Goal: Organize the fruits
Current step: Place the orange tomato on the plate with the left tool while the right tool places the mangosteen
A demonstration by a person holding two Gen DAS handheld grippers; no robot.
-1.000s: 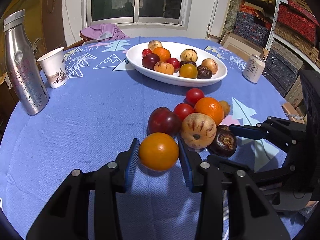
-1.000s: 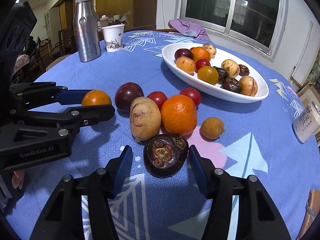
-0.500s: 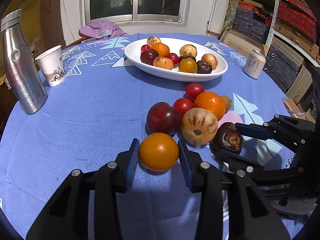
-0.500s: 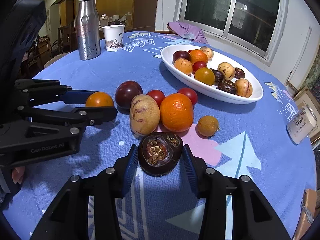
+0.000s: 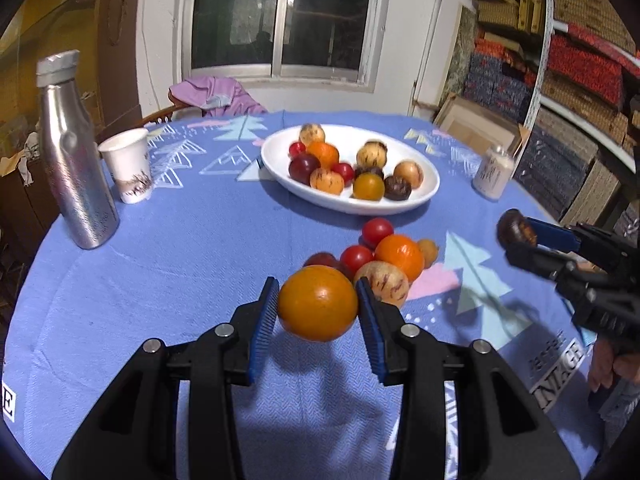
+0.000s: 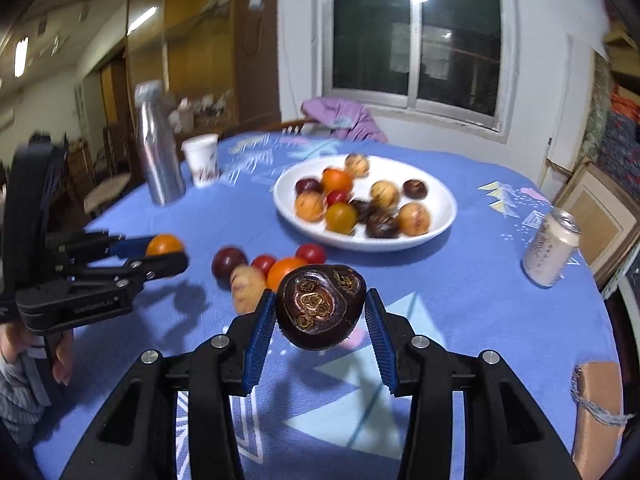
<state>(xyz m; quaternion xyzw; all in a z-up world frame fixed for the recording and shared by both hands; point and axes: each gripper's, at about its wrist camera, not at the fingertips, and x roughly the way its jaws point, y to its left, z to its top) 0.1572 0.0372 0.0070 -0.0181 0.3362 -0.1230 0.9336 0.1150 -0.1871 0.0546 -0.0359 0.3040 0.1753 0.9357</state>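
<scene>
Ahead of me, top centre of the frame, a dark window (image 5: pixel 280 20) sits in a white wall (image 5: pixel 400 40), a ceiling light reflected in its glass. Below it a purple cloth (image 5: pixel 216 96) hangs over a wooden chair (image 5: pixel 160 114). At the upper left I see wooden cabinets (image 6: pixel 200 40) and lit ceiling lamps (image 6: pixel 20 56). Down the right edge, shelves (image 5: pixel 580 52) hold stacked patterned boxes, with framed boards (image 5: pixel 476 128) leaning beneath them. A blue tablecloth (image 5: pixel 200 248) printed with pale triangle trees fills the lower half.
</scene>
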